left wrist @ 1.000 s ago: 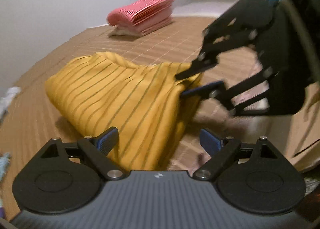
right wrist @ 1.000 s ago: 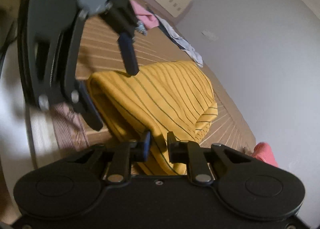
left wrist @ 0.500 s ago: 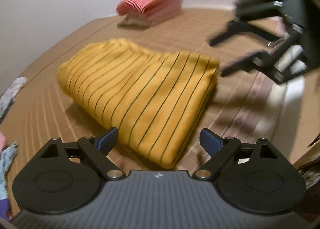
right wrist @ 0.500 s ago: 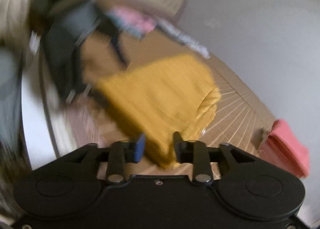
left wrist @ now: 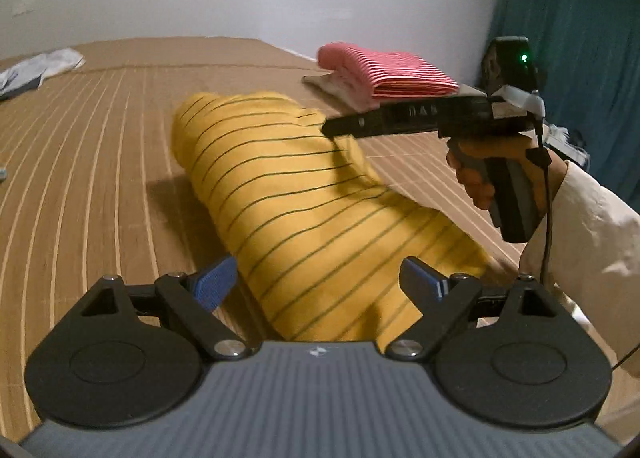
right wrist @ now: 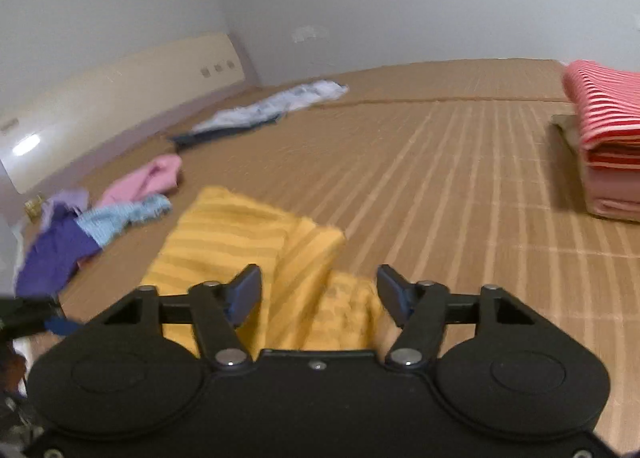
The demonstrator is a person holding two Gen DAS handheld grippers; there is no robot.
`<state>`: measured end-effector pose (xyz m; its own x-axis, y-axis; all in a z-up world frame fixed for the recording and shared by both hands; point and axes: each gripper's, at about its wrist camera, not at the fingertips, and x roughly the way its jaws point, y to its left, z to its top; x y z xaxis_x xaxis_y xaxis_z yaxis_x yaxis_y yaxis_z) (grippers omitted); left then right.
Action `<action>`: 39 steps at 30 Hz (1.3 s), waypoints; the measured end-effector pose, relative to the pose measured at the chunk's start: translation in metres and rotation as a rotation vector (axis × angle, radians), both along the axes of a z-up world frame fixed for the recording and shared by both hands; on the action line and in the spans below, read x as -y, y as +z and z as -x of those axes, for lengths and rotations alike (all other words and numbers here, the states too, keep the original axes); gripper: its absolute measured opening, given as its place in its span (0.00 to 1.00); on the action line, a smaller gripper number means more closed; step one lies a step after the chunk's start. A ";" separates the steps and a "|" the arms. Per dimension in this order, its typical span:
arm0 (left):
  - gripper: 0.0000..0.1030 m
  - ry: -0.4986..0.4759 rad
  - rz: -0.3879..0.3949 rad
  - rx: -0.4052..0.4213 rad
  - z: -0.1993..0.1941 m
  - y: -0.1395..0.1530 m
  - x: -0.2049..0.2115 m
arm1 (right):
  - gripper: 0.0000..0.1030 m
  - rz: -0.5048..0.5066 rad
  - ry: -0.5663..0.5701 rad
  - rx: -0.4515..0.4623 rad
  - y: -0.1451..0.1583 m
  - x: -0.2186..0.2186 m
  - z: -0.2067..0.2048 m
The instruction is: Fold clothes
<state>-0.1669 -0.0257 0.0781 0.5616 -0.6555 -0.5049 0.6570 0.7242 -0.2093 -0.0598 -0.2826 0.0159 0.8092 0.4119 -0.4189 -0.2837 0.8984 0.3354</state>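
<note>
the folded yellow striped garment (left wrist: 320, 226) lies on the brown striped bed (left wrist: 100, 162), well short of the pink striped stack (left wrist: 384, 74). the left tool (left wrist: 320, 284) hangs spread wide above its near end, pinching nothing. the right tool (right wrist: 318, 294) has just been opening; though blurred, the cloth seems loose between its jaws.

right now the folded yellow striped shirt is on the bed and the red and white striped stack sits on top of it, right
Not quite. The yellow striped shirt does lie folded on the bed, but the red and white striped stack sits apart from it, farther back near the wall. The left wrist view shows bare bed between them.
</note>
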 end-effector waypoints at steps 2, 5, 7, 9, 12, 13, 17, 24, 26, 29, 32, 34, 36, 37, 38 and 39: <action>0.89 0.009 0.000 -0.008 -0.003 -0.002 0.000 | 0.09 -0.046 0.042 0.007 -0.004 -0.001 -0.013; 0.89 0.004 0.003 -0.011 -0.001 -0.002 0.001 | 0.08 -0.066 0.078 0.029 0.001 -0.001 -0.016; 0.89 0.002 0.000 -0.020 -0.004 -0.004 0.002 | 0.08 -0.084 0.058 0.082 0.013 0.006 -0.003; 0.89 -0.006 -0.007 -0.043 -0.011 -0.012 0.003 | 0.08 -0.036 0.015 0.101 0.019 0.010 0.002; 0.89 -0.009 -0.048 -0.073 -0.014 -0.024 0.009 | 0.08 0.091 -0.031 0.062 0.012 0.005 -0.009; 0.89 -0.007 -0.063 -0.071 -0.015 -0.027 0.011 | 0.08 0.111 -0.026 0.032 0.003 0.002 -0.018; 0.90 -0.015 -0.014 -0.096 -0.018 -0.027 0.005 | 0.10 0.136 -0.028 -0.009 -0.021 -0.006 -0.037; 0.90 -0.017 0.171 -0.205 -0.032 -0.026 -0.012 | 0.56 0.067 -0.039 -0.009 -0.004 0.020 -0.006; 0.90 -0.021 0.225 -0.246 -0.037 -0.029 -0.014 | 0.76 -0.080 -0.002 -0.044 -0.006 0.039 0.007; 0.90 -0.011 0.269 -0.299 -0.046 -0.034 -0.016 | 0.77 -0.264 0.082 -0.141 -0.021 0.057 0.016; 0.91 0.005 0.298 -0.347 -0.057 -0.042 -0.014 | 0.77 -0.312 0.076 -0.223 -0.039 0.063 0.016; 0.91 0.001 0.341 -0.370 -0.065 -0.046 -0.012 | 0.77 -0.356 0.092 -0.239 -0.046 0.063 0.016; 0.91 -0.002 0.362 -0.386 -0.072 -0.048 -0.008 | 0.77 -0.420 0.128 -0.253 -0.052 0.061 0.012; 0.91 -0.005 0.362 -0.386 -0.074 -0.048 -0.006 | 0.73 -0.404 0.128 -0.250 -0.051 0.058 0.010; 0.90 -0.005 0.358 -0.382 -0.075 -0.048 -0.003 | 0.65 -0.387 0.129 -0.247 -0.050 0.055 0.008; 0.90 -0.005 0.351 -0.375 -0.076 -0.048 -0.001 | 0.60 -0.373 0.128 -0.244 -0.050 0.052 0.006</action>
